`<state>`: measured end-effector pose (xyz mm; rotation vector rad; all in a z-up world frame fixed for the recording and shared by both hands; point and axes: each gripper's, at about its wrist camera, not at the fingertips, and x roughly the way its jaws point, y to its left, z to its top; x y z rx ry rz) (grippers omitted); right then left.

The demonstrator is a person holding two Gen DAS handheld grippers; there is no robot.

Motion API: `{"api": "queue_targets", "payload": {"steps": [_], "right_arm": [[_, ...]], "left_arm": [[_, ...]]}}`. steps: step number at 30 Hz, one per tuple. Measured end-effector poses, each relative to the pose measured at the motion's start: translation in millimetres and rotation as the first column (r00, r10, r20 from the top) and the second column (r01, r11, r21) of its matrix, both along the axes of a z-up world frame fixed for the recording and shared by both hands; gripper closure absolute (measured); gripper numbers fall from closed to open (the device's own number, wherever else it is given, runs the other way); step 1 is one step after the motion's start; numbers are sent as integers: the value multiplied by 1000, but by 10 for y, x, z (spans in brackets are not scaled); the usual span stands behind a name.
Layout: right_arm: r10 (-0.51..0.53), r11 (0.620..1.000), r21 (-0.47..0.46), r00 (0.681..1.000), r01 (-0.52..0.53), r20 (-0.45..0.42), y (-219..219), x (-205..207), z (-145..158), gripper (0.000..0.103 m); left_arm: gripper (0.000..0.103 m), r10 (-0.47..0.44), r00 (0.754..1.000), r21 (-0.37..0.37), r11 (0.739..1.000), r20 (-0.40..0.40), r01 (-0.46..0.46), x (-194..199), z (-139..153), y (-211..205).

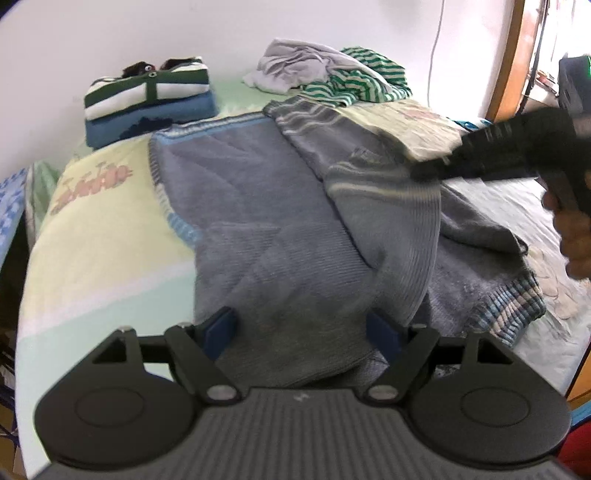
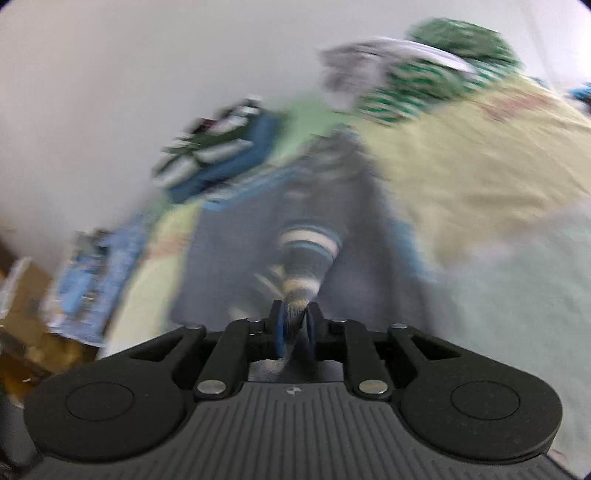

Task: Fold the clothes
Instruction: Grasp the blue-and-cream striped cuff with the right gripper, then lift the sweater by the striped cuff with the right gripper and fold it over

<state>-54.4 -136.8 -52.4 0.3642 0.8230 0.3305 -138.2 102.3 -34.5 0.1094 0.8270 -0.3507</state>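
The right gripper (image 2: 294, 325) pinches the grey sweater's (image 1: 258, 236) striped sleeve cuff (image 2: 308, 254) to fold it inward across the bed (image 1: 103, 229), while the left gripper (image 1: 303, 328) hovers spread, empty.

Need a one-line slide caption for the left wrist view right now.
Open left gripper hovers over a grey sweater spread on the bed while the right gripper carries its sleeve across.

- We are in a home bedroom: a bed (image 1: 99, 236) with a pastel printed sheet against a white wall (image 1: 147, 33).
- We see folded clothes (image 1: 147, 96) stacked and a loose laundry heap (image 1: 332, 74) on it.
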Motion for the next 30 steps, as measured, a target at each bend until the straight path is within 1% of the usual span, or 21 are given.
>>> {"api": "queue_targets", "payload": {"steps": [1, 2, 3, 4, 5, 7, 9, 12, 13, 16, 19, 20, 21, 22, 23, 25, 26, 27, 28, 30], "right_arm": [[-14, 1000, -9, 1000, 14, -4, -59, -35, -23, 71], [-10, 1000, -19, 1000, 10, 7, -83, -80, -16, 67], [-5, 1000, -30, 1000, 6, 18, -106, -124, -8, 66], [1, 1000, -28, 1000, 0, 29, -126, -150, 5, 62], [8, 1000, -11, 999, -8, 39, -142, -152, 24, 57], [20, 1000, 17, 998, -21, 51, -141, -83, 24, 53], [24, 999, 37, 998, -26, 54, -112, 23, 2, 53], [-16, 1000, 27, 1000, 16, 1, -53, 181, -110, 56], [-38, 999, 26, 999, 39, -12, -50, 212, -142, 59], [-74, 996, 40, 997, 75, -6, -48, 214, -150, 58], [-64, 997, 44, 998, 64, 12, -25, 256, -173, 57], [-65, 997, 44, 998, 65, 16, -22, 272, -172, 59], [-69, 997, 46, 997, 68, 18, -24, 282, -166, 61], [-70, 996, 54, 997, 69, 26, -32, 282, -159, 76], [-68, 996, 58, 997, 66, 35, -41, 280, -153, 87], [-65, 996, 61, 997, 63, 41, -66, 290, -155, 86], [-68, 995, 77, 997, 65, 26, -93, 308, -178, 82], [-72, 993, 96, 997, 70, 15, -120, 323, -202, 81], [-79, 990, 117, 997, 77, 9, -144, 332, -227, 77], [-87, 985, 148, 996, 84, 14, -161, 340, -249, 72]], "left_arm": [[23, -5, 1000, 5, 1000, -2, 5, 7, -6, -18], [23, -10, 1000, 10, 1000, -4, 10, 15, -12, -36], [23, -14, 1000, 15, 1000, -6, 14, 22, -19, -53], [22, -15, 1000, 17, 1000, -7, 16, 21, -17, -67], [22, -16, 1000, 19, 1000, -8, 16, 18, -15, -81], [20, -10, 1000, 25, 1000, -13, 10, 24, -16, -114], [18, 0, 1000, 34, 999, -17, 1, 21, -17, -139], [19, 19, 1000, 48, 999, -10, -19, -18, 0, -174], [19, 28, 1000, 54, 998, -5, -28, -36, 9, -187], [18, 61, 998, 81, 995, 6, -61, -116, 2, -206], [17, 98, 995, 98, 990, 1, -97, -173, -31, -203], [16, 108, 994, 104, 989, 1, -108, -188, -40, -201], [14, 121, 993, 111, 986, 4, -121, -204, -47, -197], [12, 133, 991, 117, 984, 8, -134, -213, -52, -188], [12, 146, 989, 119, 982, 10, -147, -222, -59, -180], [11, 168, 986, 122, 978, 12, -168, -235, -75, -170], [11, 175, 985, 124, 977, 13, -175, -238, -82, -169], [11, 182, 983, 126, 975, 14, -182, -241, -90, -169], [11, 186, 982, 129, 974, 16, -187, -249, -97, -169], [11, 193, 981, 134, 972, 18, -194, -263, -101, -170]]}}
